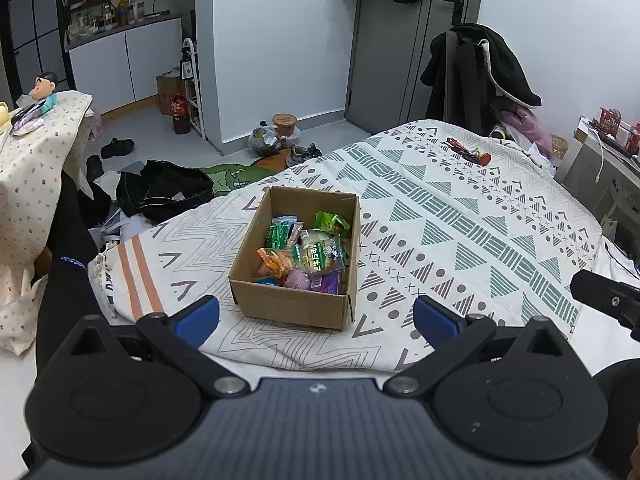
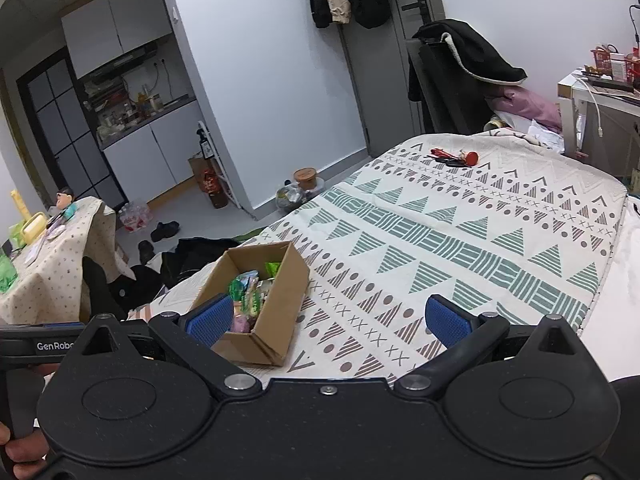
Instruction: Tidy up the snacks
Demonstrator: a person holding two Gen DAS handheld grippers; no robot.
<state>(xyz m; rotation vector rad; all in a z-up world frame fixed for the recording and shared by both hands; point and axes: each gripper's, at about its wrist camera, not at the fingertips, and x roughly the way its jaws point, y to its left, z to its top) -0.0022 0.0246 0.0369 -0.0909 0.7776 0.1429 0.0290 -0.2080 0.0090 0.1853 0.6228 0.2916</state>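
Left claw [image 1: 316, 316]: blue pads spread wide, nothing between them, held above the near edge of the bed. Cardboard box [image 1: 294, 304] sits just ahead of it, centred between the two fingers, on the patterned bedspread [image 1: 460, 216]. Box open at the top, holding a heap of wrapped snacks [image 1: 308, 252]: green, orange, purple and pale packets, all inside its walls.

Right claw [image 2: 330, 318]: pads likewise spread, empty. From this claw the cardboard box [image 2: 276, 312] lies ahead and to the left, its near corner behind the left fingertip [image 2: 212, 322]; snacks [image 2: 250, 294] partly visible inside. Bedspread [image 2: 460, 240] ahead of the right finger carries nothing close by.

Far ahead of both claws, at the bed's far end, small red and black items [image 2: 454, 159] lie on the cover; too small to identify.
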